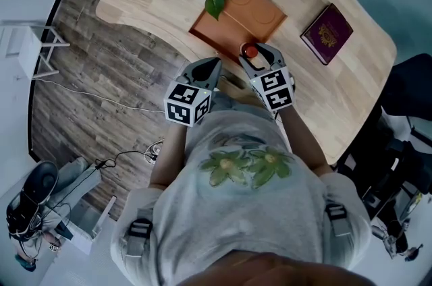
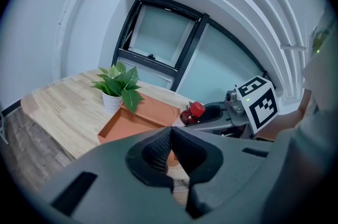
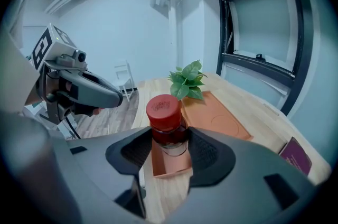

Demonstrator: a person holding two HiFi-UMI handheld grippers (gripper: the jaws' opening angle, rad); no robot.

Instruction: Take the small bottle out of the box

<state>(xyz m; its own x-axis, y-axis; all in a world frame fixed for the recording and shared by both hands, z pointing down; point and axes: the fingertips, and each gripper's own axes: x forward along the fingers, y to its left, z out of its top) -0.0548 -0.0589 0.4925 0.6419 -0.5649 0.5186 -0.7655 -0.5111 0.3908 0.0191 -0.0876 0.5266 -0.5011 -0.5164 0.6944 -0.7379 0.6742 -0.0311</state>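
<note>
The right claw [image 3: 169, 138] is closing in snugly on the small bottle [image 3: 164, 109], both padded jaws pressing against its dark glass body just under the red cap, and it is holding the bottle upright. Directly beneath it the little orange box [image 3: 177, 167] is sitting open on the desk [image 3: 264, 118], close to the near edge of the big orange tray [image 3: 222, 114], with the potted plant [image 3: 186, 80] standing at the tray's far end. From the right gripper view the bottle's clear lower part is overlapping the box opening, so its base is possibly not quite clear of the rim; the angle is making that hard to call. The left claw [image 2: 170, 138] is hanging just beside the right one, jaws pressed together with nothing between them, taking no part in the grasp. So the grab is looking done and secure. What is remaining, by my reading, is lifting the bottle fully clear and putting it down on the desk outside the box.
</note>
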